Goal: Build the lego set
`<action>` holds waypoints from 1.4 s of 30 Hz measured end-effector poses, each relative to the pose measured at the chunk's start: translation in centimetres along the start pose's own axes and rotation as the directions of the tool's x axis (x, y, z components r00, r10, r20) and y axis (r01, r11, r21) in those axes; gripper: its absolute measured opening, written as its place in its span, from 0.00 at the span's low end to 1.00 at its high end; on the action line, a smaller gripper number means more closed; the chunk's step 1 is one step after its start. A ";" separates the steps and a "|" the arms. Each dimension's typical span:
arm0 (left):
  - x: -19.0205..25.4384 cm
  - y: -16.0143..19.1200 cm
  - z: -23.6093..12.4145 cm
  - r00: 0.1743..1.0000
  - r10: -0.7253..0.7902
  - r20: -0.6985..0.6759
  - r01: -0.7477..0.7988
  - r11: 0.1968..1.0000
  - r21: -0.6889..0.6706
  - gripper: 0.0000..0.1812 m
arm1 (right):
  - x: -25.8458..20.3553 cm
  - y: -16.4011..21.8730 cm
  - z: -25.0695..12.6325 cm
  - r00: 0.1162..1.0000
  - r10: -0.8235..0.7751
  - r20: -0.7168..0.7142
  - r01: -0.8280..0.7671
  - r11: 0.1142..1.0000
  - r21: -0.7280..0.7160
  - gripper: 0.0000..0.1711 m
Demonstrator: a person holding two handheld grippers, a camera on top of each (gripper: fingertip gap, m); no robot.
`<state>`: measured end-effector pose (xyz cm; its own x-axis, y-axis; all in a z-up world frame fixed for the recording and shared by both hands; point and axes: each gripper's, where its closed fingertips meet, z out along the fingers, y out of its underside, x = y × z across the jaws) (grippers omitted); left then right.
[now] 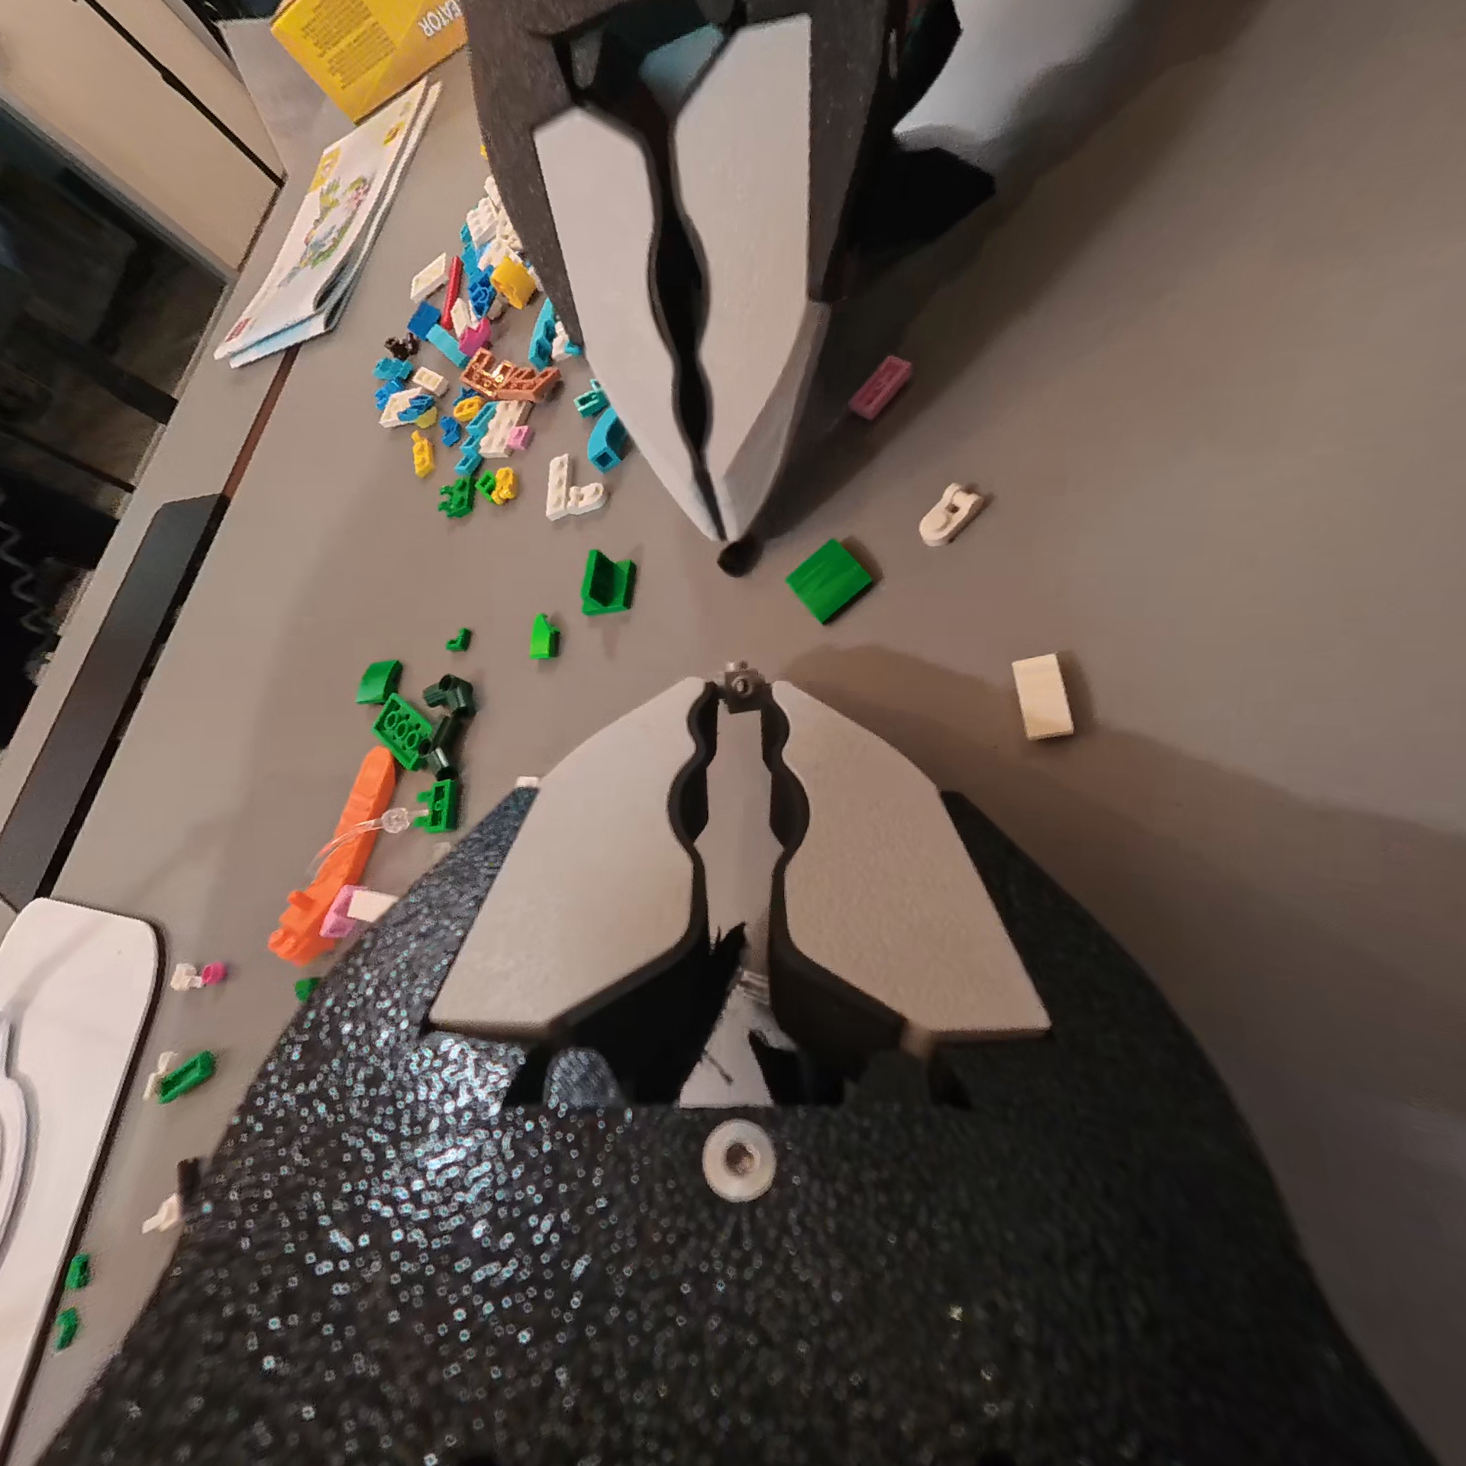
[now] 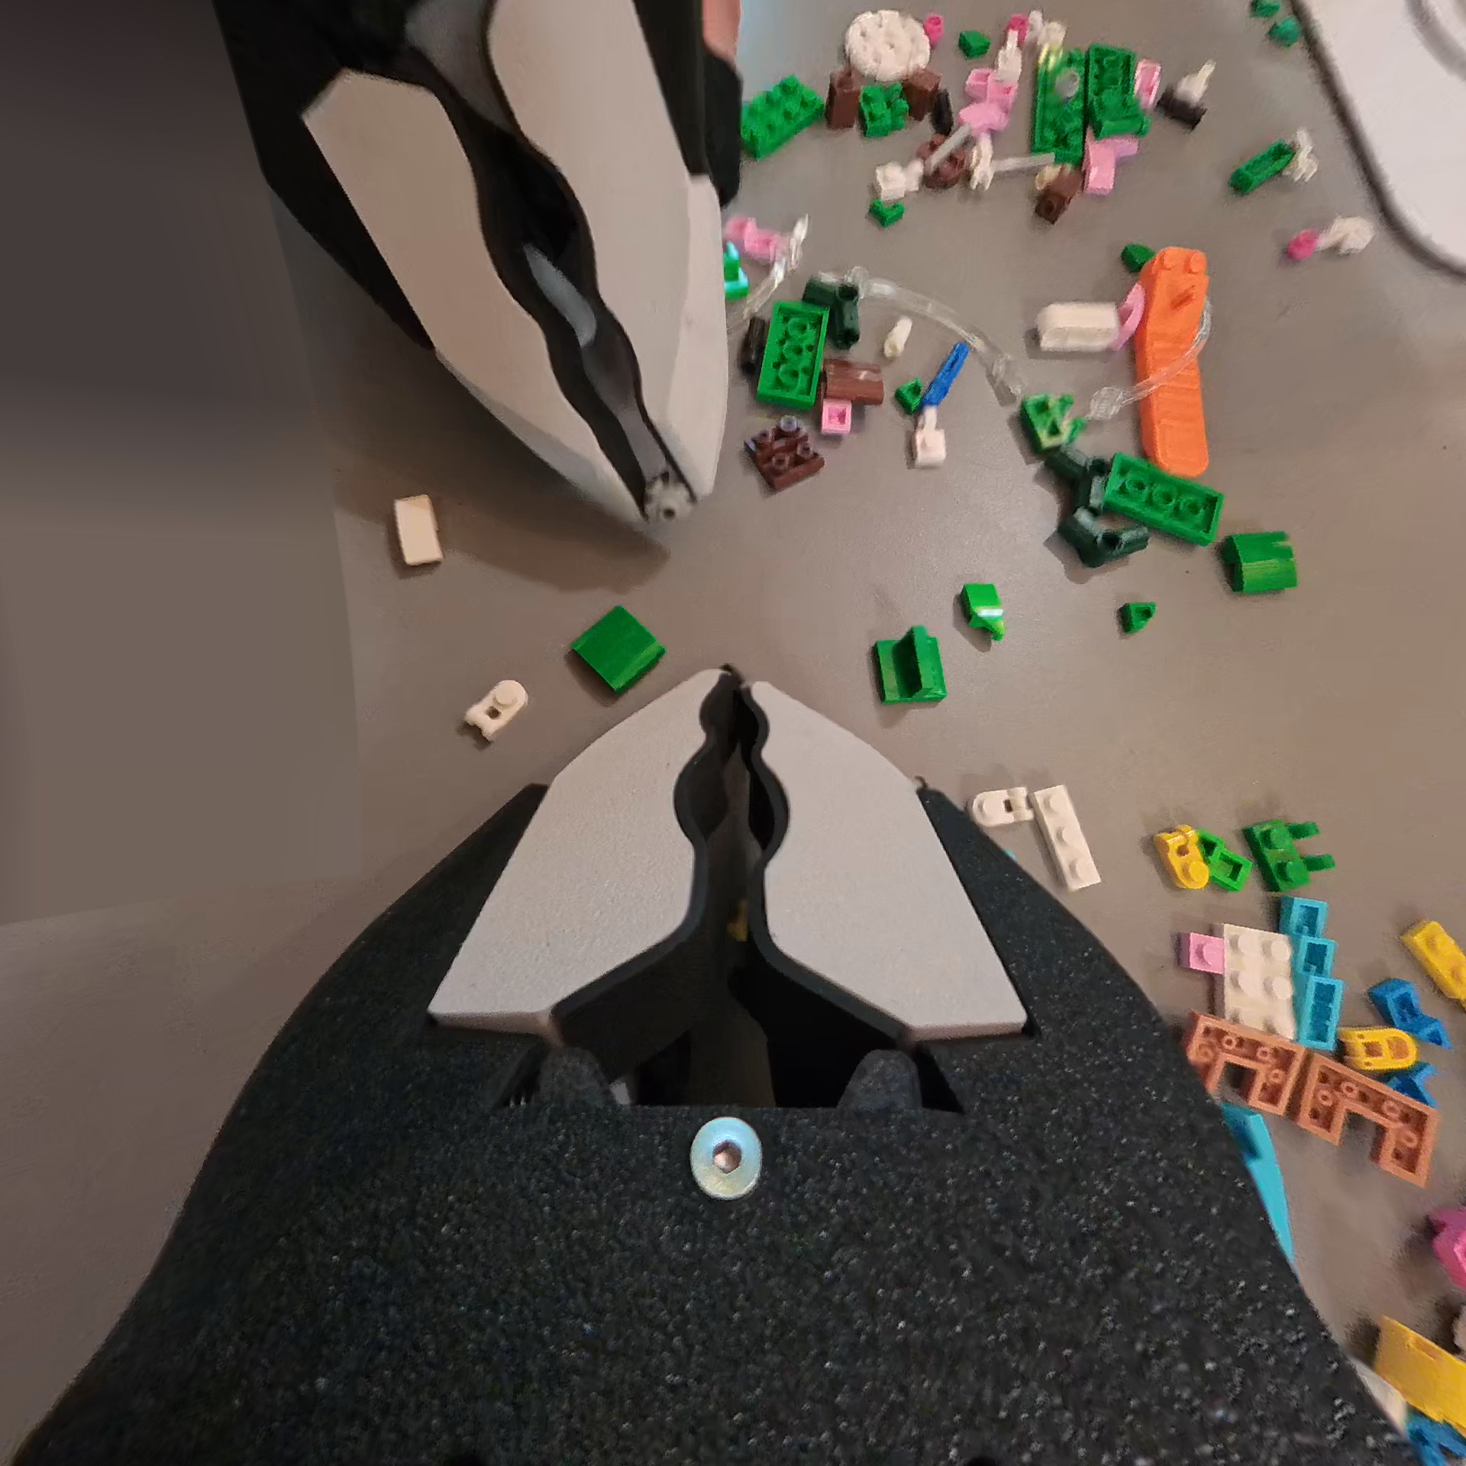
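Note:
My left gripper [image 1: 738,688] is shut on a tiny grey studded piece [image 1: 739,685] pinched at its tips, a little above the grey table [image 1: 1190,555]. My right gripper [image 1: 734,543] comes in from the far side, shut on a tiny dark round piece [image 1: 736,555]. The two tips face each other with a gap between them. In the right wrist view my right gripper [image 2: 734,679] is shut at the bottom. The left gripper [image 2: 666,498] holds the grey piece [image 2: 663,503] at upper left. A green square tile [image 1: 829,579] [image 2: 617,650] lies beside the gap.
A white tile [image 1: 1045,696], a white clip plate [image 1: 952,514], a green bracket [image 1: 607,583] and a pink tile [image 1: 880,386] lie nearby. A coloured brick pile [image 1: 476,341], an orange separator [image 1: 341,857], a booklet [image 1: 333,230] and a yellow box [image 1: 373,47] sit to the left. The grippers' ends are close to 5 cm from one another. My right gripper's tips are some 4 cm from the green bracket [image 1: 607,583]. It turns up in the right wrist view [image 2: 899,662] as well.

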<state>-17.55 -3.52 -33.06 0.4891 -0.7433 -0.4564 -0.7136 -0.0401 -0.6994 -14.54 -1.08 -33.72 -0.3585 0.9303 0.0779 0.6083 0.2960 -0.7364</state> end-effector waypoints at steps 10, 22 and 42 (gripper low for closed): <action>-0.2 0.0 0.1 1.000 -0.026 0.007 0.026 1.000 0.002 0.06 | -0.7 -1.2 0.4 0.978 -0.166 -0.129 0.159 0.986 -0.058 0.00; 0.0 0.0 0.1 1.000 -0.002 0.003 0.002 1.000 0.000 0.06 | -1.6 0.1 0.5 0.988 0.073 -0.132 -0.084 0.993 -0.078 0.09; 0.1 0.0 0.0 1.000 -0.008 -0.006 0.008 1.000 -0.001 0.06 | -2.0 -1.1 1.6 0.958 0.162 -0.237 -0.179 0.983 -0.049 0.03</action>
<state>-17.50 -3.56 -33.14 0.4919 -0.7470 -0.4473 -0.7099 -0.0467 -0.7027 -15.64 -3.58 -34.16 -0.0770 0.9904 0.1144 0.6966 0.1355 -0.7045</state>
